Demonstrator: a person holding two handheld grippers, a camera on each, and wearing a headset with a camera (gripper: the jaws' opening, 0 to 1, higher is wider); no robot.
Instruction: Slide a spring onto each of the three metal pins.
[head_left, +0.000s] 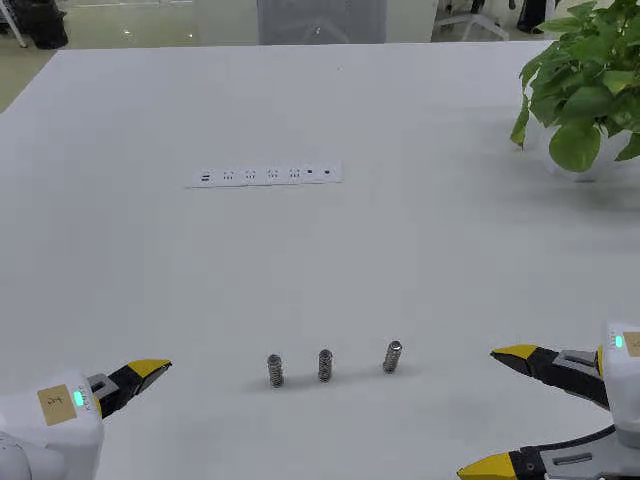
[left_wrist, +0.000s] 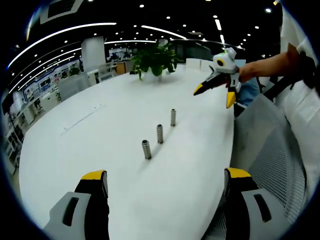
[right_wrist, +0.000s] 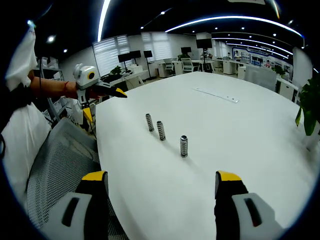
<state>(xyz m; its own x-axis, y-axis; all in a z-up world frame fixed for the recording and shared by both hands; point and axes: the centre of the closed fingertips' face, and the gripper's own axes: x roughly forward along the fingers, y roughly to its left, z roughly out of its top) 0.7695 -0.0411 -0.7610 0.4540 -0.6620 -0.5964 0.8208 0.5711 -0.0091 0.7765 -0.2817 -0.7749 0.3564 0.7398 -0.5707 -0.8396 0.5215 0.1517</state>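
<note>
Three short metal pins stand in a row near the table's front edge: left (head_left: 275, 370), middle (head_left: 325, 365), right (head_left: 392, 357). Coils of a spring wrap each one. The same row shows in the left gripper view (left_wrist: 159, 133) and the right gripper view (right_wrist: 161, 130). My left gripper (left_wrist: 165, 175) is open and holds nothing; it hovers left of the row, with one yellow fingertip (head_left: 150, 368) showing. My right gripper (head_left: 500, 410) is open and holds nothing, off to the right of the row. Both grippers stand clear of the pins.
A white socket strip (head_left: 265, 175) lies flat in the white table (head_left: 400, 250) farther back. A potted plant (head_left: 585, 90) stands at the back right. A grey mesh chair (left_wrist: 270, 150) sits off the table's near edge.
</note>
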